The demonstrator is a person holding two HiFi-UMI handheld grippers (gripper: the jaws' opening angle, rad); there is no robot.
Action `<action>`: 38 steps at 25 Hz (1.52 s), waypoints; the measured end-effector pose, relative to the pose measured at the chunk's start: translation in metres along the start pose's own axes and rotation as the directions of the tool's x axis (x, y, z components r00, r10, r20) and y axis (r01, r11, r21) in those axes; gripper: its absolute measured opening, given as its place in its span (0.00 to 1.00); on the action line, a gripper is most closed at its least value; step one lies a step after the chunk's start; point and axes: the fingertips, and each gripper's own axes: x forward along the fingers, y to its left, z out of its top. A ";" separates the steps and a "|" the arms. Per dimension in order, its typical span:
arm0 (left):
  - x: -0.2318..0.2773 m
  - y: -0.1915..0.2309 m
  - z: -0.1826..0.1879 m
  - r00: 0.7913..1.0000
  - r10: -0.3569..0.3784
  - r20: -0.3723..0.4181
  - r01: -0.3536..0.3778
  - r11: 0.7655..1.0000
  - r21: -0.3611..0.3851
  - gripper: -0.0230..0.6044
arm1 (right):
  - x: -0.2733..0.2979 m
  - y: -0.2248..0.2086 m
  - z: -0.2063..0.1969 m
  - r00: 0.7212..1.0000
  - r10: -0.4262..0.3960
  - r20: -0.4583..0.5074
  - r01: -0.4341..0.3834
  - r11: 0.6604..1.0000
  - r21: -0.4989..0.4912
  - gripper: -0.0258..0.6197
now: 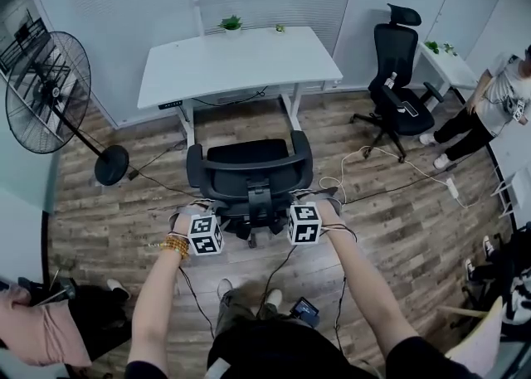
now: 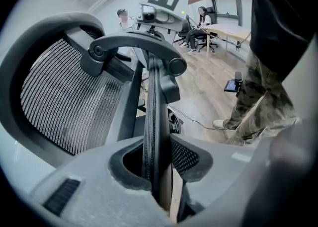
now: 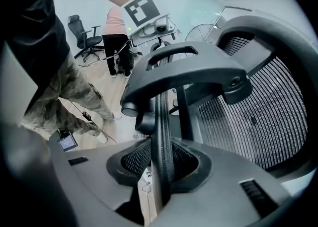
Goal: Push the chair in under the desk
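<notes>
So both tools are clamped onto the chair (image 1: pixel 249 166) at this point. On one side the left tool (image 2: pixel 156 157) has the thin black edge of the backrest pinched between its jaws. The right tool (image 3: pixel 161 165) is doing the same with the edge on the other side, pads pressed on from both sides. The backrest mesh fans out to the outer side of each tool, and a curved black bracket (image 2: pixel 134 42) sits just past the jaws, between the two tools. Each tool's camera also catches the other tool's marker cube poking up over the backrest.

From the head view the two tools sit about level with each other, angled down, one at each side of the backrest, with the seat right beyond them. The bench (image 1: pixel 241 62) is straight ahead of the tools, white top, and the chair faces it. The seat is near the bench's front edge and one of its legs, but not under the top. A little potted plant (image 1: pixel 231 23) sits at the far edge of the bench, well beyond both tools.

Off to the left of the left tool there's a big standing fan (image 1: pixel 46 91). Well off to the right of the right tool there's a second chair (image 1: pixel 397 70), with a person (image 1: pixel 496 102) beyond it. Wood floor (image 1: pixel 398 220) all around
</notes>
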 end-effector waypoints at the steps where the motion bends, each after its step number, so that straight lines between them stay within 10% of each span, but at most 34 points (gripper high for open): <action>1: 0.000 0.001 -0.001 1.000 0.002 0.000 -0.002 1.000 0.001 0.22 | 0.001 -0.001 0.000 1.000 0.001 0.004 -0.001 1.000 0.002 0.21; 38: 0.047 0.095 -0.012 1.000 -0.009 -0.020 0.009 1.000 0.013 0.22 | 0.031 -0.089 -0.031 0.998 0.043 -0.050 -0.040 0.997 0.073 0.22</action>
